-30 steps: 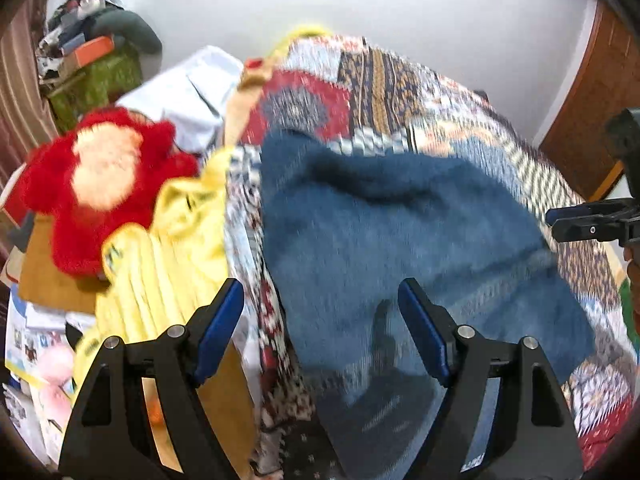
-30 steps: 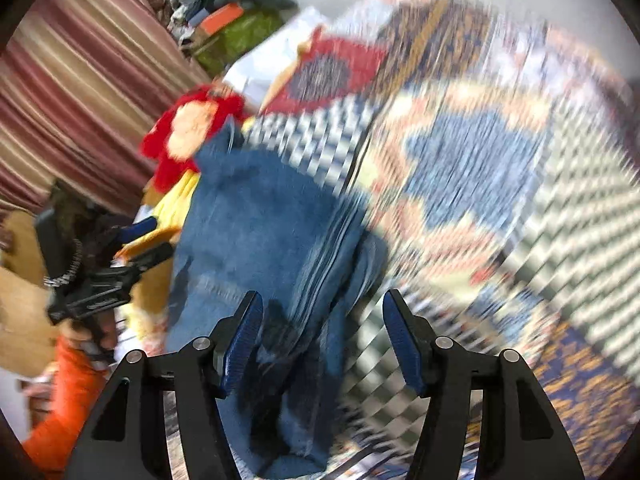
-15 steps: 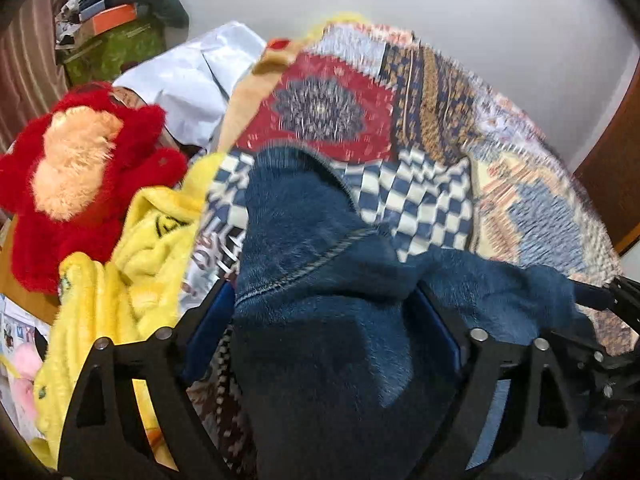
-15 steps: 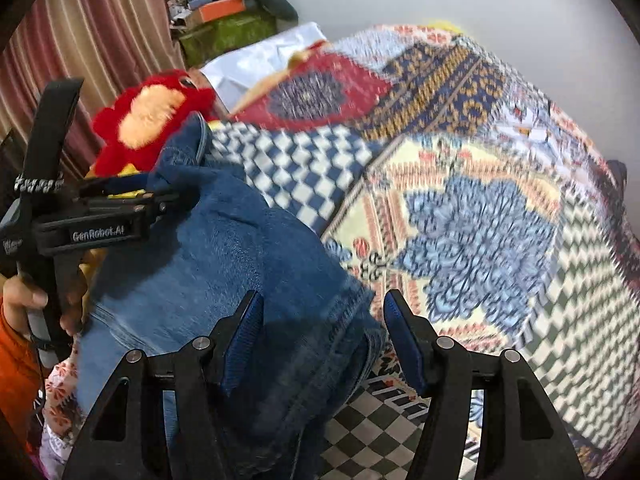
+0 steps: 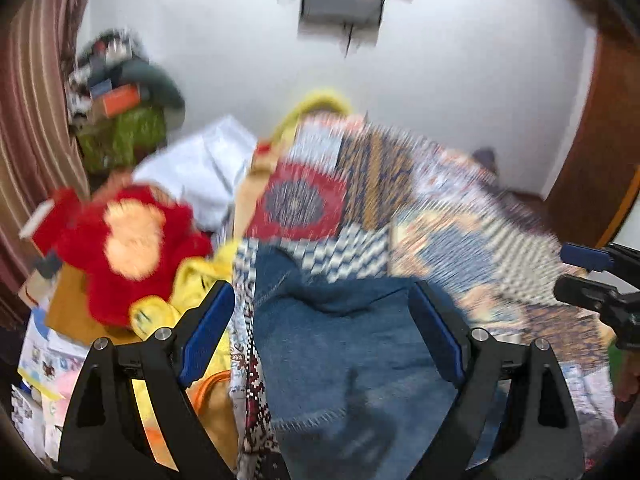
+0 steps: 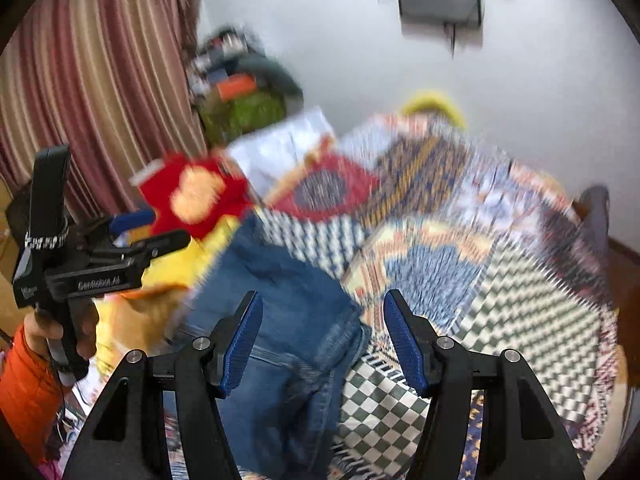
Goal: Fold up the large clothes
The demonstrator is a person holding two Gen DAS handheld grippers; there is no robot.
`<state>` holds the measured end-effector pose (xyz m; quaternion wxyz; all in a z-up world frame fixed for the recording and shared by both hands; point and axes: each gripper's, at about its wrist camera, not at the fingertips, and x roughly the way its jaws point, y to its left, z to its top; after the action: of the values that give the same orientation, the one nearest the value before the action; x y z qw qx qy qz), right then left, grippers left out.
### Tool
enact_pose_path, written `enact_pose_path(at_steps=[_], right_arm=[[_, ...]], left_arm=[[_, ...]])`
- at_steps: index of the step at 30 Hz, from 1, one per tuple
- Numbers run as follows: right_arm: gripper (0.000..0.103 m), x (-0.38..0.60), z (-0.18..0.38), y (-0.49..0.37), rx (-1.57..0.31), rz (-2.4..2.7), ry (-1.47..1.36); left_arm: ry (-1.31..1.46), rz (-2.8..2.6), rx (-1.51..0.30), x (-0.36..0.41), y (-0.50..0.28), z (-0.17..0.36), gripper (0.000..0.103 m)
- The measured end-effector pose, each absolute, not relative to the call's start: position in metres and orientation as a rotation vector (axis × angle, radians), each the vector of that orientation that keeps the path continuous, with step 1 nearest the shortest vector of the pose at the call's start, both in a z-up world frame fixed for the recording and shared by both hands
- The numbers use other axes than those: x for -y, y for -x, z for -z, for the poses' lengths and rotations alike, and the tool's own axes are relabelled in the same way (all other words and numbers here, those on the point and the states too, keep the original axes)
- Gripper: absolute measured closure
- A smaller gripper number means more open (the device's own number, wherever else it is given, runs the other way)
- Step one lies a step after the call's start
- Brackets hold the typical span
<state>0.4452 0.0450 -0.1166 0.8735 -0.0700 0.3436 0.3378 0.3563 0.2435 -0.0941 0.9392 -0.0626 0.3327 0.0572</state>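
Observation:
Folded blue jeans (image 5: 344, 344) lie on the patchwork bedspread (image 5: 440, 216) near its left edge; they also show in the right wrist view (image 6: 288, 320). My left gripper (image 5: 322, 336) is open and empty, held above the jeans with its blue pads wide apart. My right gripper (image 6: 322, 340) is open and empty, above the jeans' right edge. The right gripper shows at the far right of the left wrist view (image 5: 592, 276), and the left gripper shows at the left of the right wrist view (image 6: 132, 232). Both views are motion-blurred.
A red plush toy (image 5: 124, 240) and yellow cloth (image 5: 192, 280) lie left of the bed. A white pillow (image 5: 200, 168) lies behind them. Piled boxes and bags (image 5: 120, 120) stand by the striped curtain (image 6: 92, 80). A wooden door (image 5: 600, 140) is at right.
Both grippers have pulled up and back from the jeans, which now lie flat in a folded bundle. Half a second ago the denim was bunched up between the left gripper's fingers.

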Motion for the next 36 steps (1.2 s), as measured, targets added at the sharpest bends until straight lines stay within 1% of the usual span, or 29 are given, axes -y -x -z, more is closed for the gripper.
enact_pose_path(at_steps=[5,10,15,18,21,22,23,24,25,26,27,29,31,36], right_arm=[[0.043,-0.02,0.046,-0.369,-0.511,-0.721,0.111],[0.043,0.01,-0.004,-0.28,-0.32,-0.725,0.072],[0.043,0.032,-0.021,-0.208,-0.222,-0.707,0.053],[0.043,0.046,-0.016,-0.172,-0.195,-0.654,0.044],[0.043,0.049,-0.007,-0.148,-0.213,-0.626,0.058],[0.043,0.049,-0.005,-0.143,-0.218,-0.617,0.067],[0.042,0.048,-0.002,-0.139,-0.225,-0.605,0.076],[0.041,0.048,-0.001,-0.136,-0.232,-0.595,0.081],[0.034,0.048,0.0,-0.133,-0.239,-0.585,0.086],[0.024,0.049,0.001,-0.13,-0.241,-0.574,0.085],[0.019,0.051,0.001,-0.128,-0.238,-0.563,0.079],[0.004,0.054,0.0,-0.125,-0.221,-0.543,0.066],[0.0,0.056,-0.002,-0.118,-0.202,-0.517,0.06],[0.0,0.054,-0.003,-0.117,-0.22,-0.494,0.077]], left_arm=[[0.12,-0.062,-0.479,-0.211,-0.267,0.018,0.014],[0.084,-0.058,-0.317,-0.175,-0.188,-0.023,0.014],[0.039,-0.085,-0.215,-0.142,-0.117,-0.036,0.013],[0.041,-0.119,-0.213,-0.131,-0.091,-0.029,0.013],[0.08,-0.117,-0.224,-0.126,-0.075,-0.021,0.013],[0.087,-0.12,-0.226,-0.124,-0.072,-0.019,0.012],[0.089,-0.119,-0.231,-0.122,-0.069,-0.016,0.008],[0.088,-0.11,-0.24,-0.12,-0.065,-0.013,0.005],[0.086,-0.109,-0.243,-0.118,-0.063,-0.011,0.002],[0.085,-0.108,-0.245,-0.115,-0.061,-0.01,0.002],[0.084,-0.104,-0.25,-0.114,-0.06,-0.008,0.002],[0.079,-0.113,-0.259,-0.111,-0.057,-0.006,0.0],[0.078,-0.128,-0.256,-0.11,-0.053,-0.005,0.0],[0.099,-0.12,-0.251,-0.112,-0.049,-0.007,0.0]])
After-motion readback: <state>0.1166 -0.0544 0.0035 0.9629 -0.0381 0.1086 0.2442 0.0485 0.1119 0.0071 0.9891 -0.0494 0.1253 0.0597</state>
